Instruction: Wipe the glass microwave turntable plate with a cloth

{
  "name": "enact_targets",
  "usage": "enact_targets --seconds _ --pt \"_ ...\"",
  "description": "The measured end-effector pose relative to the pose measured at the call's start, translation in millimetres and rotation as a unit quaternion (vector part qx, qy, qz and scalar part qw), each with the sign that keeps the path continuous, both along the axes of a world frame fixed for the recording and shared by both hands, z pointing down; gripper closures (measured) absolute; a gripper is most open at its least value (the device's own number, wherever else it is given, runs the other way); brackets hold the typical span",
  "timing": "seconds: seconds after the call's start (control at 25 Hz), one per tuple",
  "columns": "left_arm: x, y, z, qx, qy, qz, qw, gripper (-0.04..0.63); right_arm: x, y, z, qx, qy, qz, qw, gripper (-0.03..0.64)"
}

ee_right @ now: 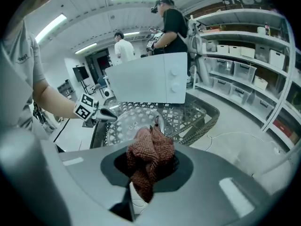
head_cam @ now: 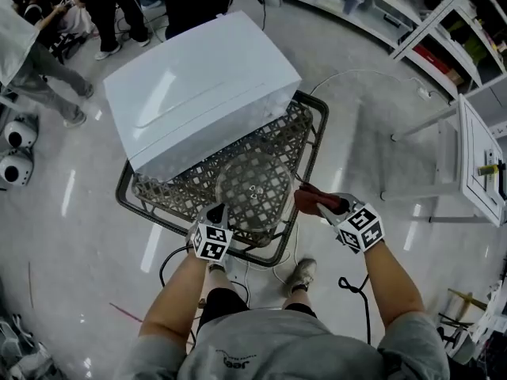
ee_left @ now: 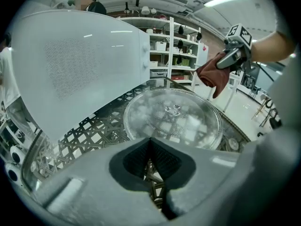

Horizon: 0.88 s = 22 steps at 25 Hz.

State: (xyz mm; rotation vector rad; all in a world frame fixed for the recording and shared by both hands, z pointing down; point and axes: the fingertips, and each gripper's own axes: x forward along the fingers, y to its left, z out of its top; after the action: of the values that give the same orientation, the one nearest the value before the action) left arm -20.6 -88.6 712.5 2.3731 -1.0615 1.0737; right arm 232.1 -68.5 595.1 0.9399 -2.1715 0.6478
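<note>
A pale, shiny floor [head_cam: 372, 133] lies under the wire-lattice table [head_cam: 320, 125], which carries a white microwave [head_cam: 198, 85] and, in front of it, the glass plate [head_cam: 253, 182]. In the head view your left tongs [head_cam: 215, 214] sit at the plate's near edge and your right tongs [head_cam: 326, 206] by its right edge. In the left gripper view the tongs are closed on nothing. In the right gripper view the tongs are clamped on the bunched red-brown cloth [ee_right: 148, 161], with the plate just beyond. Wiping looks not yet begun, so next lower the cloth flat onto the glass.
</note>
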Motion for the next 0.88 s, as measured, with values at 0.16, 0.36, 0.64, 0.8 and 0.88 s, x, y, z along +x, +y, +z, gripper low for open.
enact_targets --seconds 0.16,0.36,0.64,0.8,0.88 --pt "-2 -4 -3 -0.011 -0.021 0.006 0.9997 0.597 10 2 -44 0.022 -0.02 0.026 0.999 0.557" --pt "-3 -3 -9 -0.01 -0.019 0.001 0.9998 0.597 24 16 -84 0.041 -0.032 0.052 0.997 0.557" --pt "9 -1 -63 0.011 0.015 0.014 0.9997 0.597 43 28 -131 0.073 -0.06 0.096 0.991 0.557" --pt "31 -3 -132 0.054 0.051 0.039 0.9965 0.597 53 28 -161 0.096 -0.061 0.104 0.988 0.557" --pt "44 1 -163 0.07 0.062 0.055 0.9941 0.597 60 29 -174 0.111 -0.054 0.105 0.987 0.557"
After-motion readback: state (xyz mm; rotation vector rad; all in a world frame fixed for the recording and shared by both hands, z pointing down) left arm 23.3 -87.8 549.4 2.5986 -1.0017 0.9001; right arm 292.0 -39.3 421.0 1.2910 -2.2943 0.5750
